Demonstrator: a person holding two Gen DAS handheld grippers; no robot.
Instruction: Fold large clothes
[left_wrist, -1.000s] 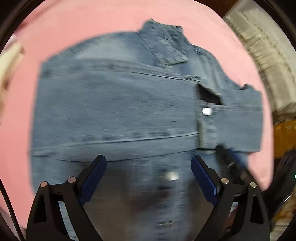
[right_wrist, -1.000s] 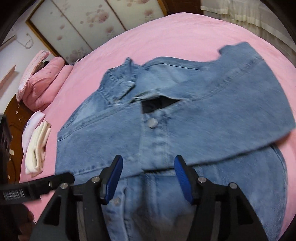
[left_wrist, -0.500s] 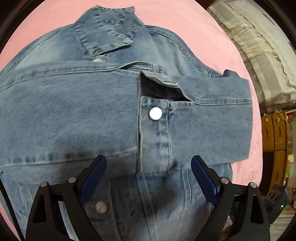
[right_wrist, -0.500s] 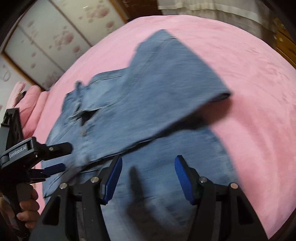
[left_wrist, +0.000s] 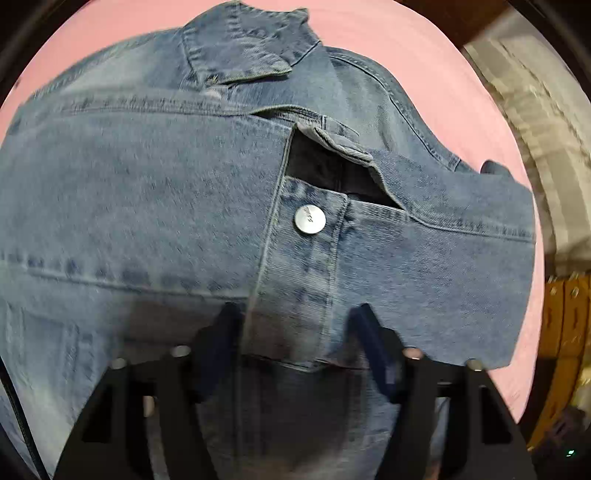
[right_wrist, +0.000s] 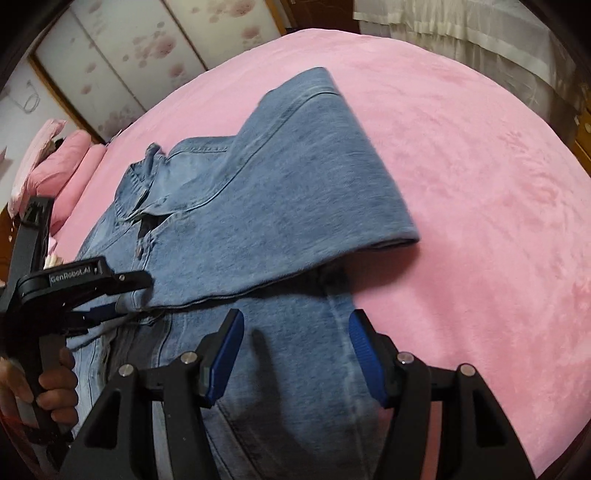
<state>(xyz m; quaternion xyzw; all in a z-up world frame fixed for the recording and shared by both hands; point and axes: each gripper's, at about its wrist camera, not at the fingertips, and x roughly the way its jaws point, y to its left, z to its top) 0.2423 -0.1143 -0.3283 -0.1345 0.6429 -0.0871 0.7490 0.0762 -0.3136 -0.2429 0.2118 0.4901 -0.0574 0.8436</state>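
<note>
A blue denim jacket (left_wrist: 147, 206) lies face up on the pink bed (left_wrist: 424, 55), collar (left_wrist: 243, 48) at the far end. Both sleeves are folded across its chest. The buttoned cuff (left_wrist: 295, 280) of one sleeve sits between the blurred fingers of my left gripper (left_wrist: 295, 332), whose jaws are closing around the cuff's edge. In the right wrist view the same left gripper (right_wrist: 125, 295) is at the cuff on the jacket (right_wrist: 280, 206). My right gripper (right_wrist: 295, 339) stands open just above the jacket's lower body, near its right side edge, with nothing gripped.
Bare pink bed cover (right_wrist: 480, 184) stretches to the right of the jacket. Pink pillows (right_wrist: 62, 166) lie at the head, below flowered sliding doors (right_wrist: 147, 48). A pale curtain (right_wrist: 461, 33) hangs beyond the bed. A person's hand (right_wrist: 55, 387) holds the left gripper's handle.
The left gripper came down close over the sleeve cuff and its jaws narrowed from wide open. The right gripper swung from the jacket's middle to its right side.
</note>
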